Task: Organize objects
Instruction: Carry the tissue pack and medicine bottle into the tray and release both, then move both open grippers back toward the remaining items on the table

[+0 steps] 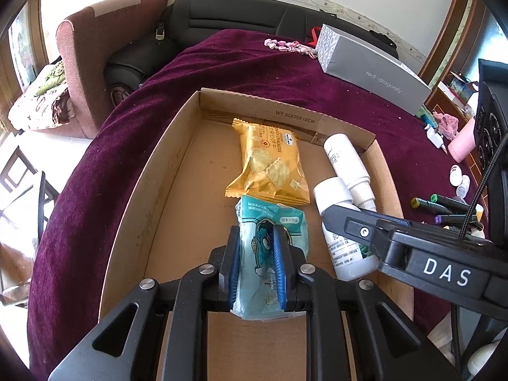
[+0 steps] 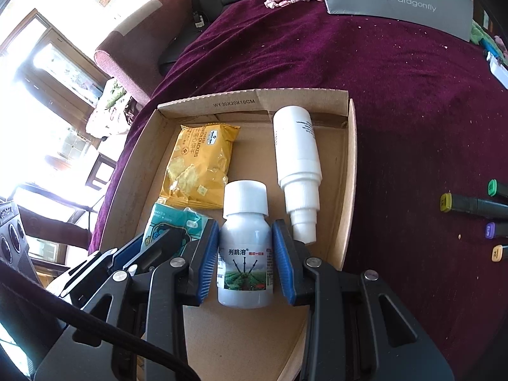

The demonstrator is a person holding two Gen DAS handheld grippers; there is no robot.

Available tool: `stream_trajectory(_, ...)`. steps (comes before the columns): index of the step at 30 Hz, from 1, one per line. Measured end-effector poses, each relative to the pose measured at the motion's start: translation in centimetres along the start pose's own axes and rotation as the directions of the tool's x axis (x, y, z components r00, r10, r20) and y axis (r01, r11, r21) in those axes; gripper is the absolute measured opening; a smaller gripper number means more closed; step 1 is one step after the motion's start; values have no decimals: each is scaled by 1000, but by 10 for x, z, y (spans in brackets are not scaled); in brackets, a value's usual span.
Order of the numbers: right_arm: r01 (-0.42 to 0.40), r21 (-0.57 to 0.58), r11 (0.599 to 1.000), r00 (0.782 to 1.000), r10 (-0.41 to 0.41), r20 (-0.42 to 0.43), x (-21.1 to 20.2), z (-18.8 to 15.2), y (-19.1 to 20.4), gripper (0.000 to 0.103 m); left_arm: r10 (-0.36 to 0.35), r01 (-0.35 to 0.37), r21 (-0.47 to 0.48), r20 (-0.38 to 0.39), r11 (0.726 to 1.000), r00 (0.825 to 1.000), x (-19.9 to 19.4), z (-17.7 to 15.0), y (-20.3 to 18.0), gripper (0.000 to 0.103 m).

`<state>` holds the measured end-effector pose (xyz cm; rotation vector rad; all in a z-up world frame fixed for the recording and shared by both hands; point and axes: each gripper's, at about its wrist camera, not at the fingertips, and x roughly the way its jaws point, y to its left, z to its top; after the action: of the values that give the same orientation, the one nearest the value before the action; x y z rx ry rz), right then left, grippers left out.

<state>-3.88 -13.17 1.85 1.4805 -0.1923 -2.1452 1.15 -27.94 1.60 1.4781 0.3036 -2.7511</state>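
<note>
An open cardboard box lies on a purple cloth. Inside it are a yellow cracker pack at the far end, a teal tissue pack just in front of it, and a long white spray bottle along the right wall. My left gripper is shut on the tissue pack, whose wrapper is pinched between the blue pads low over the box floor. My right gripper is shut on a small white bottle with a green field label, lying cap forward between the cracker pack and the spray bottle.
A grey shoe box and a pink bead string lie at the far side of the cloth. Several markers lie right of the box. A pink cup and small bottles sit at the right. A black sofa stands beyond.
</note>
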Motion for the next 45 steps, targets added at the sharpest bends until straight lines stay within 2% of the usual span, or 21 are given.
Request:
stream_trajectory(3,11,-12,1000,1000,-10,5,0,-2,3,33,7,-7,-21,-4,1000,1000,1,0,2,21)
stream_trajectory(5,19,-17,1000,1000,-19,12,1,-3,4,33,11,-11,-38,-11,999,1000,3,1,5,28)
stream_trajectory(7,9,-8,1000,1000,-9,16,2,0,2,33,6,-6,-48,-19,999,1000,4,1,7,40)
stream_trajectory(10,-16,16,1000,999,15,37,-1,2,-3,35,1,-2,-36,-28,999,1000,6,1,6,48)
stream_trajectory(14,-33,18,999,996,31,82,-19,2,-6,37,4,-4,-16,-31,1000,1000,6,0,2,49)
stream_trajectory(17,-48,25,999,991,44,123,-38,1,-10,49,9,-9,-7,-27,1000,1000,5,0,1,49)
stream_trajectory(24,-52,48,997,981,42,189,-83,-16,-41,52,24,-24,16,35,1000,999,-27,-2,-13,49)
stream_trajectory(30,-49,119,992,970,18,244,-111,-37,-80,54,7,-17,103,98,994,995,-57,-6,-54,49)
stream_trajectory(36,-62,180,982,959,9,282,-137,-58,-115,53,-5,-27,210,151,977,988,-83,-15,-105,49)
stream_trajectory(45,-79,264,961,928,-26,373,-184,-86,-178,56,-17,-29,320,141,947,990,-83,-26,-174,48)
